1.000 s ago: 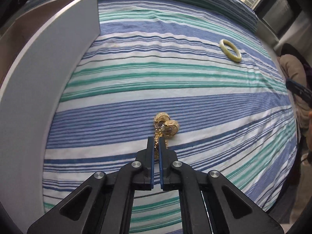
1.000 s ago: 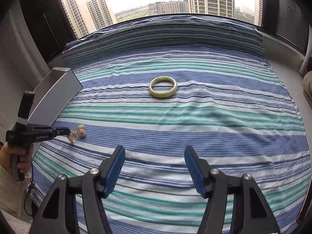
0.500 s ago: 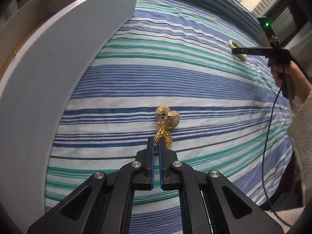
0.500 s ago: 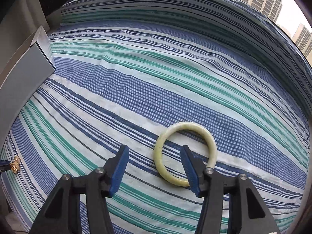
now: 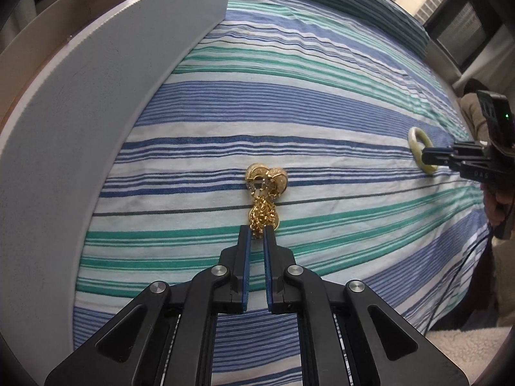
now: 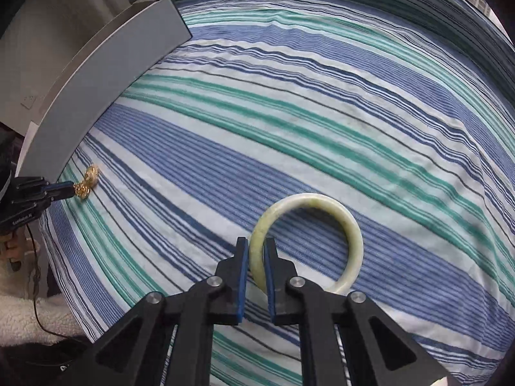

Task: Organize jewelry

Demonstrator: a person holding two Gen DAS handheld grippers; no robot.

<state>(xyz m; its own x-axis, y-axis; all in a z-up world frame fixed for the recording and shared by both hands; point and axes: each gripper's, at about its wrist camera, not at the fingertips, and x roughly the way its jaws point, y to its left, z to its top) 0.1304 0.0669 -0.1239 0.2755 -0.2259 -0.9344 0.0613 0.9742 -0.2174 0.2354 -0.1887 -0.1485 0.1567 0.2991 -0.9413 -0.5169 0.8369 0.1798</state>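
Note:
A gold chain piece with round ornaments [image 5: 265, 189] hangs from my left gripper [image 5: 257, 233], which is shut on its chain end just above the striped bedsheet [image 5: 322, 103]. It shows small in the right wrist view [image 6: 87, 181] beside the left gripper [image 6: 66, 189]. A pale green jade bangle [image 6: 338, 222] lies on the sheet. My right gripper [image 6: 256, 247] is shut on the bangle's near-left rim. In the left wrist view the bangle [image 5: 415, 138] sits at the far right, held by the right gripper [image 5: 429, 156].
A grey box with an open lid [image 5: 80, 112] stands along the left side of the bed, close to the gold piece; it shows in the right wrist view [image 6: 106, 74] too. The bed edge and a fleecy white cloth [image 6: 22, 315] lie at the lower left.
My right gripper moved down to the bangle and closed on its rim. My left gripper carried the gold piece closer to the grey box.

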